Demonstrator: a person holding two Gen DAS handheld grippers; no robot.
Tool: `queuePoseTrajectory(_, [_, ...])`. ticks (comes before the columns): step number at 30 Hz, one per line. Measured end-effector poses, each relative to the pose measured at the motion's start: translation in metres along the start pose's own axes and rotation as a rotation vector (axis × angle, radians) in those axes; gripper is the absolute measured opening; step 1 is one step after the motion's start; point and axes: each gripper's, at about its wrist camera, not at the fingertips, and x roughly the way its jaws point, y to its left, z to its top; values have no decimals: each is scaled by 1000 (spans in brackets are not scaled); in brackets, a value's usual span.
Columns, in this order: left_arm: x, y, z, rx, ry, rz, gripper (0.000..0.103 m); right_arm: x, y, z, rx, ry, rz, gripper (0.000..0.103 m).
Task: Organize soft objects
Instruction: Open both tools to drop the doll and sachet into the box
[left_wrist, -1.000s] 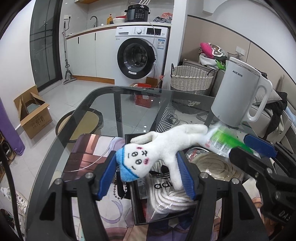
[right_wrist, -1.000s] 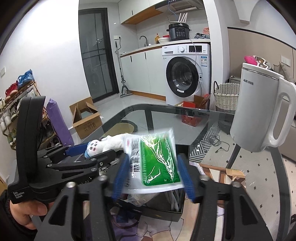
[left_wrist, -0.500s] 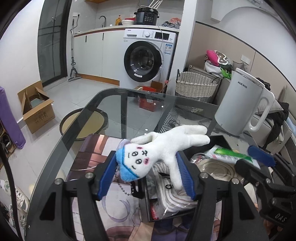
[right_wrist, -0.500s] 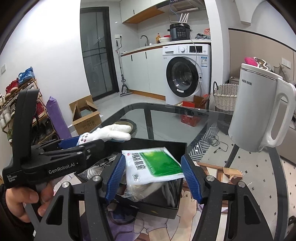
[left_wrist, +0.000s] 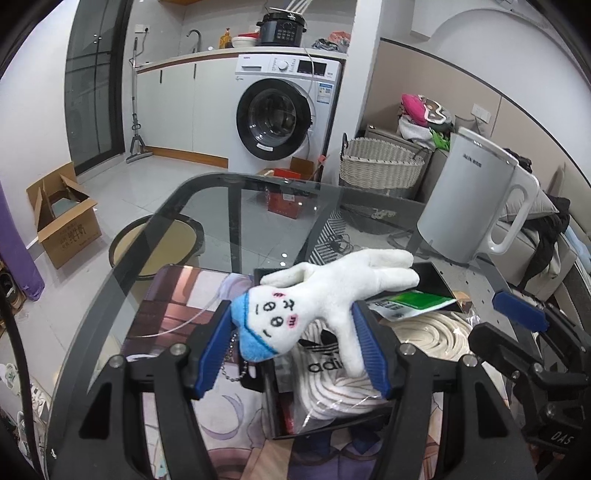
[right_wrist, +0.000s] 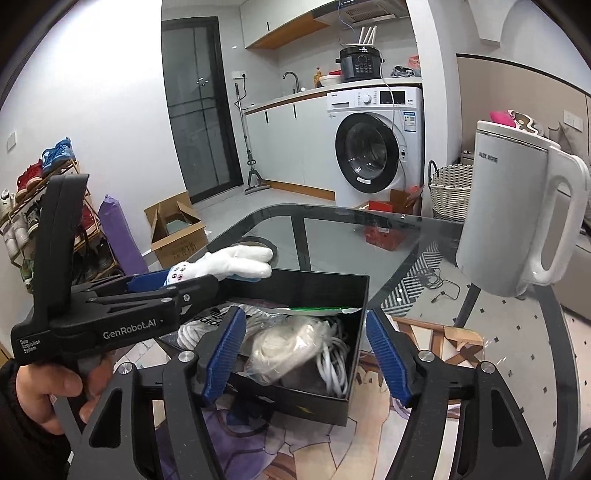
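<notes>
My left gripper (left_wrist: 291, 347) is shut on a white plush doll with a blue cap (left_wrist: 317, 299), held above the near left part of a black box (right_wrist: 332, 291). The doll also shows in the right wrist view (right_wrist: 229, 264). The green and white packet (left_wrist: 410, 302) lies in the box on top of bagged white rope (left_wrist: 417, 336) and an adidas bag (left_wrist: 325, 363). My right gripper (right_wrist: 306, 354) is open and empty just in front of the box, over a bag of white stuff (right_wrist: 288, 343).
A white AUX kettle (right_wrist: 517, 221) stands on the glass table (right_wrist: 332, 236) to the right of the box. A printed mat (left_wrist: 177, 295) lies under the box. A washing machine (left_wrist: 280, 114), a wicker basket (left_wrist: 380, 166) and a cardboard box (left_wrist: 62, 214) are on the floor beyond.
My right gripper has opened and let go of the green packet, which now lies in the box, and has drawn back. My left gripper still holds the doll, slightly higher.
</notes>
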Motion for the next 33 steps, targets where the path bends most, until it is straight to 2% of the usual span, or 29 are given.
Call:
queuePoseTrajectory(7, [6,-15,-3,59,27,-11,66,-5,1,-1,-14,-7,3,73])
queuePoseTrajectory(9, [3,-17,-5,75,27,-22,80,-7,0,-2,-12,-9,4,75])
queuePoseTrajectory(14, [-11,-19,-7,102,-15,-45,103,-14,0,-6,-14,-16,0,79])
queuePoseTrajectory(17, [-22,-18,-10,122,-54,-65,103,-21,0,-8,-14,-29,0,86])
queuePoseTrajectory(23, [-40,-12,-19,142,-82,-79,103,-33,2,-17,-20,-33,-14,98])
queuePoseTrajectory(33, [-66,-2,-39,136,-132,-88,103,-45,16,-41,-59,-48,-40,102])
